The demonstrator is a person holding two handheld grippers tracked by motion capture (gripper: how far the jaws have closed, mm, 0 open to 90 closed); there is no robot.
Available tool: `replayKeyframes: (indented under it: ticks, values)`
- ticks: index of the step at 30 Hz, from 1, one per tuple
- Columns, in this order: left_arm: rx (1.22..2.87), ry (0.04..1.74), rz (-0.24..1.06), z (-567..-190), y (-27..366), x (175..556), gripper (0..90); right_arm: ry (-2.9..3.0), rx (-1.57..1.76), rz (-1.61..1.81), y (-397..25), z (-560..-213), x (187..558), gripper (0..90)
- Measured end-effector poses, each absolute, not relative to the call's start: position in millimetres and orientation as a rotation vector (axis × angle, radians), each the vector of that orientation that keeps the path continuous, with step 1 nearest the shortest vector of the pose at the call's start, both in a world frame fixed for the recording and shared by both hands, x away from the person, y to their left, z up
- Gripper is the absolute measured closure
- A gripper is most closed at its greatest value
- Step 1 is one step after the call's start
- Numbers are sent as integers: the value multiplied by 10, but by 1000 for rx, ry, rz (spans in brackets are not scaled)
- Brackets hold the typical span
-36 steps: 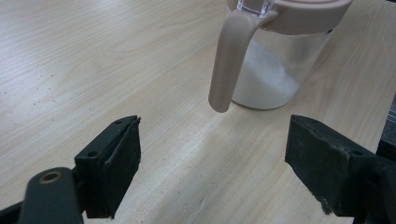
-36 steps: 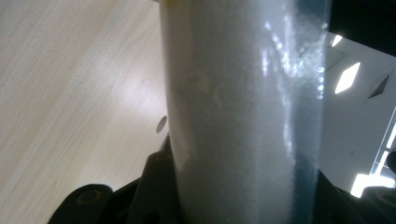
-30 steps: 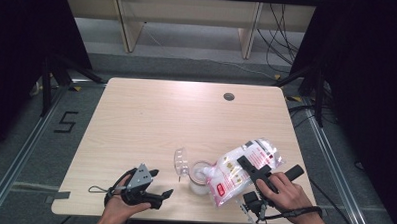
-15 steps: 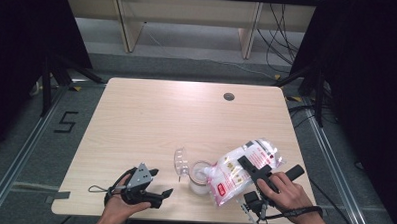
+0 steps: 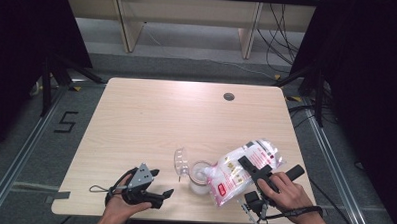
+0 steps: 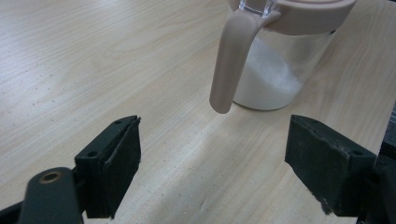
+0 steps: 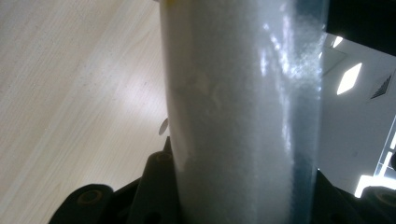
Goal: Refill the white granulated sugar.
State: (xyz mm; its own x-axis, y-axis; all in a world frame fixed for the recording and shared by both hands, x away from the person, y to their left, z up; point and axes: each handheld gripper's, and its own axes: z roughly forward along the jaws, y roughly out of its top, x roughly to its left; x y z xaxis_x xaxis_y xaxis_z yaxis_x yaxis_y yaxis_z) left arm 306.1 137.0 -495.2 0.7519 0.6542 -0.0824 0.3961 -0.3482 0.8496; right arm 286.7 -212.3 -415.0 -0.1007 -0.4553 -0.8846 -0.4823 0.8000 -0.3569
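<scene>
Bench [image 5: 151, 120]: pale wood, dark surround. Jar [image 5: 200, 178], lid flipped open, near front edge, part-filled with white grains. Right claw [image 5: 252, 169] clamped on tilted bag [image 5: 239, 168], unchanged over the last second; pouring continues. Left claw [image 5: 156, 183] gapes empty, idle beside jar.

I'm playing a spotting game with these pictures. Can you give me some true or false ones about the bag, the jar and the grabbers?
1. The right gripper holds the bag tilted over the jar. True.
2. The jar is empty. False: white powder lies in it.
3. The left gripper is open. True.
4. The left gripper clamps the jar's handle. False: the handle hangs apart, beyond the jaws.
</scene>
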Motion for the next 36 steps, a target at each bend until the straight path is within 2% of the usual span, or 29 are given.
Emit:
replayKeyframes:
  ticks: [36]
  values:
    - [1994,791,353,-4947,1392,3054,180,1728,-727,27,-2114,-4120,2852,722]
